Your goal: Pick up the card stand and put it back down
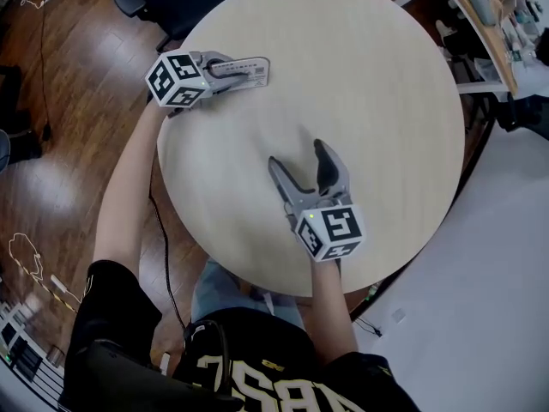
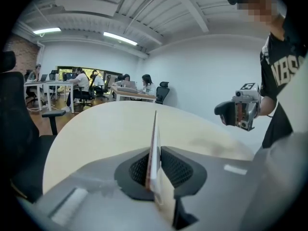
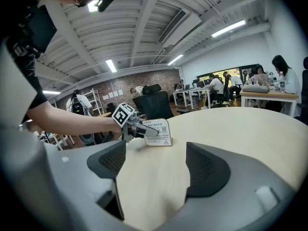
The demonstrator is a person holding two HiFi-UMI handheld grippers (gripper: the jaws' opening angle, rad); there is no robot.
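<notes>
left gripper (image 1: 250,69) pinches the card stand (image 2: 155,146) tight, the sheet edge-on between its 2 jaws, at the left rim of the round table (image 1: 377,101). right gripper (image 1: 297,154) gapes wide, empty, well apart.

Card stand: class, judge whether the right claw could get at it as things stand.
Probably yes: only bare table lies between the open right claw and the card stand, though the left claw is shut on it.

the right gripper (image 3: 156,172) hangs with jaws apart and empty over the round table (image 3: 236,129); ahead, the left gripper (image 3: 154,131) clamps the card stand (image 3: 165,138).
</notes>
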